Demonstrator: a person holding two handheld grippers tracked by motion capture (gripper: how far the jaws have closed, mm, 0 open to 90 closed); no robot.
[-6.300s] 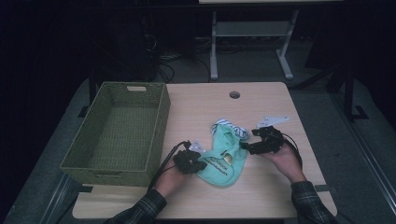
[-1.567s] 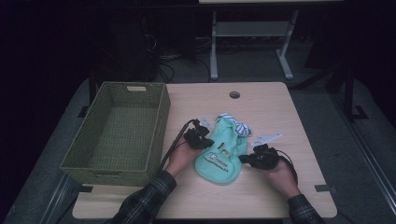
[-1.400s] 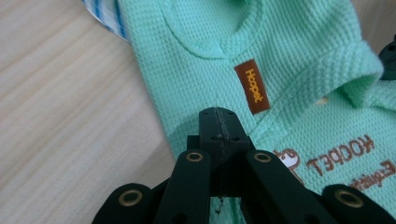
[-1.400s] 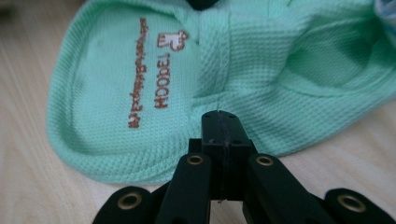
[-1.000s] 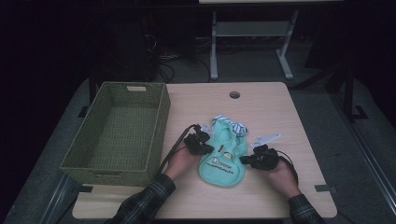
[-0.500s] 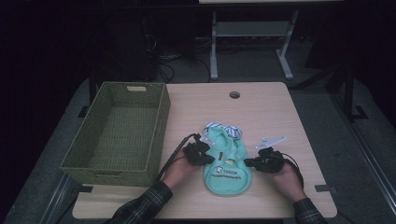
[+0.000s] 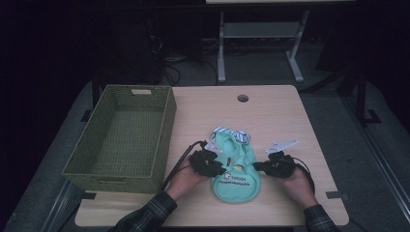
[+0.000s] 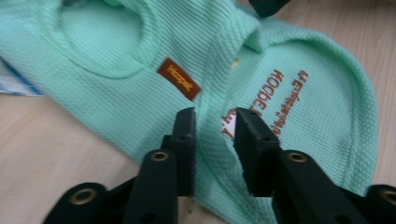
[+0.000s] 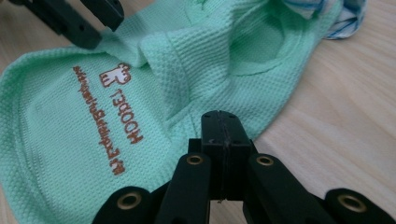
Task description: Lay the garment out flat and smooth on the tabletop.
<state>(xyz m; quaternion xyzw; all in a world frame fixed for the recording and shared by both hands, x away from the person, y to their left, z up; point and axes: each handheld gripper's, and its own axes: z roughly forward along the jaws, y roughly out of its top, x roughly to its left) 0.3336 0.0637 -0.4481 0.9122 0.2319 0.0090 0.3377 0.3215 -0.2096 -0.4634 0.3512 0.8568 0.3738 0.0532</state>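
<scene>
Since half a second ago the small mint-green knitted garment (image 7: 234, 166) has slid slightly nearer the table's front edge, both grippers coming with it. At the left of the light wooden table (image 7: 270, 111) stands an olive woven rectangular basket (image 7: 123, 137). Just right of it, the left gripper (image 7: 218, 169) touches the garment's left edge, its jaws narrowly parted around a raised fold beside a brown sewn label (image 8: 179, 85). At the garment's right edge, the right gripper (image 7: 257, 166) has its jaws pressed together, pinching the hem.
</scene>
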